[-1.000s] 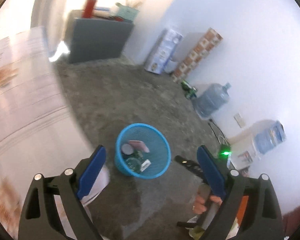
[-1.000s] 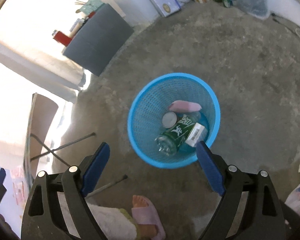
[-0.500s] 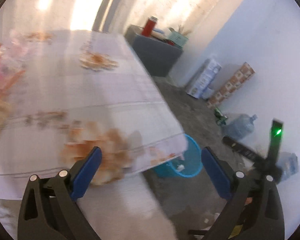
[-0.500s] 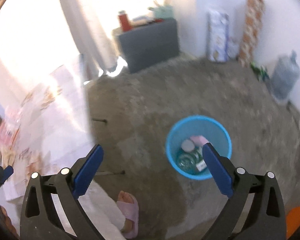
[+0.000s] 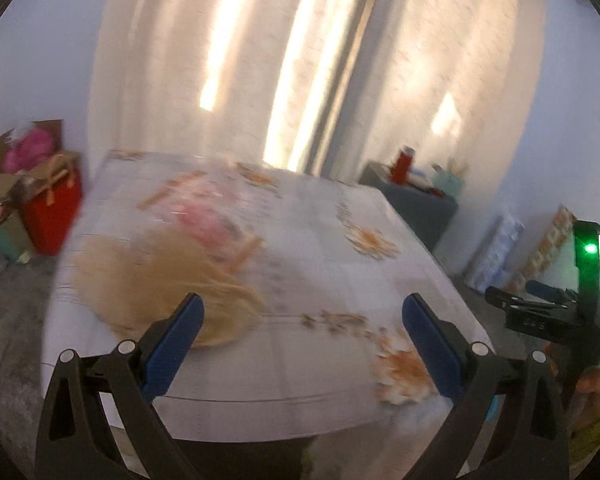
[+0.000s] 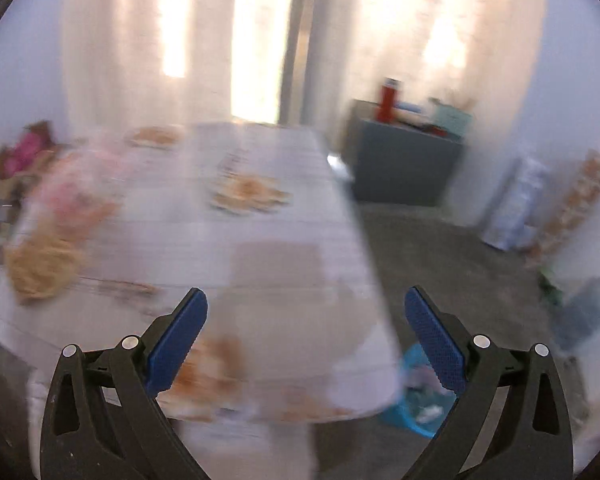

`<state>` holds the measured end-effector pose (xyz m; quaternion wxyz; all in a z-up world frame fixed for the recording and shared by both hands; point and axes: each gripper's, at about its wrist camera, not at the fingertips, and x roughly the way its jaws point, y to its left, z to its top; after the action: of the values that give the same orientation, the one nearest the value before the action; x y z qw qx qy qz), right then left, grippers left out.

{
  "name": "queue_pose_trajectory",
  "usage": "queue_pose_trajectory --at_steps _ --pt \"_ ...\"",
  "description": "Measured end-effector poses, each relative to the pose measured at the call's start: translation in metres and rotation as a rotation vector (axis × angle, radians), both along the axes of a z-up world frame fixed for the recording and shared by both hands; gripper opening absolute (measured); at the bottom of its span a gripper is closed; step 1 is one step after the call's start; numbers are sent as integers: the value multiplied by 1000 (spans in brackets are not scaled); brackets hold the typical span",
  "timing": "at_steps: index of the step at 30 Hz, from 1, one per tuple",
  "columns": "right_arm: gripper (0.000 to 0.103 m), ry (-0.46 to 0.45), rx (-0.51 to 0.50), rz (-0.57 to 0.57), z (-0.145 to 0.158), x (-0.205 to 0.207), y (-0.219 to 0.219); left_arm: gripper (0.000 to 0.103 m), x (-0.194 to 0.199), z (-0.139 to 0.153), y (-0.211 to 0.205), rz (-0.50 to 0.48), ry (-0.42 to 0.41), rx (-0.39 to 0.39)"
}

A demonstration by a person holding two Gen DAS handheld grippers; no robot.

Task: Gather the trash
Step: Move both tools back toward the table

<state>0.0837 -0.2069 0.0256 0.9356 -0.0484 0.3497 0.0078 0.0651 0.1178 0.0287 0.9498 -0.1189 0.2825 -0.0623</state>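
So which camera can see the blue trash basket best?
The right wrist view: the blue basket peeks out beside the table, blurry, with scraps inside. The left wrist view shows only a tiny blue sliver behind a gripper finger.

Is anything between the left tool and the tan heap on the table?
Nothing visible. The left tool is open and empty above the near part of the table; the blurred tan heap lies just beyond its left finger, with only bare cloth between.
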Motion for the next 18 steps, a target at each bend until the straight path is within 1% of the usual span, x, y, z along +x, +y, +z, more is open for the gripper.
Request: queue_pose_trajectory --at_steps 3,4,6,8,11,13,15,18 --pt "95 21 84 124 -2 -3 22 97 -3 -4 34 59 -13 -16" --pt "95 34 107 158 -4 -3 29 97 -3 -8 48 69 -35 -22" --pt "95 84 143 233 -12 -5 45 97 1 -16 68 68 -53 -38" --pt "95 140 152 279 -20 -5 61 97 12 -27 83 69 -40 -46" --pt "95 190 162 324 -27 -7 73 97 33 -45 112 83 13 -39" --pt "95 207 163 335 -29 -11 87 97 51 -60 121 52 68 -34" --pt "95 230 170 330 -29 -8 91 97 65 -73 122 5 122 -56" --pt "95 260 192 312 -23 0 107 97 79 -93 120 -87 191 -116"
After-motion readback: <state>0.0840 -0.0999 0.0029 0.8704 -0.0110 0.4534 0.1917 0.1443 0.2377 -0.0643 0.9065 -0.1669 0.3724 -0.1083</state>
